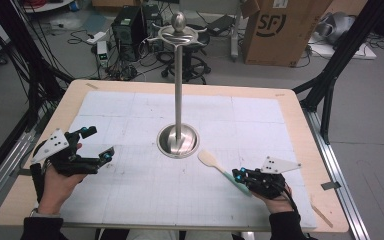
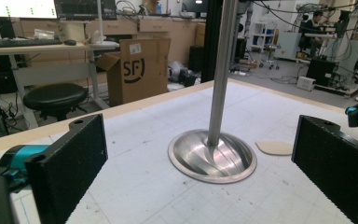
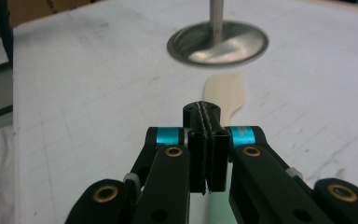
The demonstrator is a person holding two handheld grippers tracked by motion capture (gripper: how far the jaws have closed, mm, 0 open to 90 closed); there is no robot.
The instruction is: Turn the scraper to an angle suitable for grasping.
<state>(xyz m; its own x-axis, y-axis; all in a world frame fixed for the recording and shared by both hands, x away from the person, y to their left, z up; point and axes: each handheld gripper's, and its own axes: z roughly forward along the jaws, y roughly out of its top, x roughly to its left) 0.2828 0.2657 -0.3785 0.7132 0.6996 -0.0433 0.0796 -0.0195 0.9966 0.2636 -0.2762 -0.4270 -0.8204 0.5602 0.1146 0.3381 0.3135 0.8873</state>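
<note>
Tabletop (image 1: 290, 120)'s near right corner has the right gripper (image 1: 241, 175) clamped on the spatula (image 1: 215, 163), left gripper (image 1: 97, 145) gaping wide.

overhead view and both low claw views share the stand base (image 1: 178, 141).

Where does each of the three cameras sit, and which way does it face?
High view: above the table, looking down on both hands, left gripper, right gripper.
Left gripper view: between open fingers, facing the steel stand's round base.
Right gripper view: over shut fingers, facing the pale wooden spatula.
All share stand and spatula.
</note>
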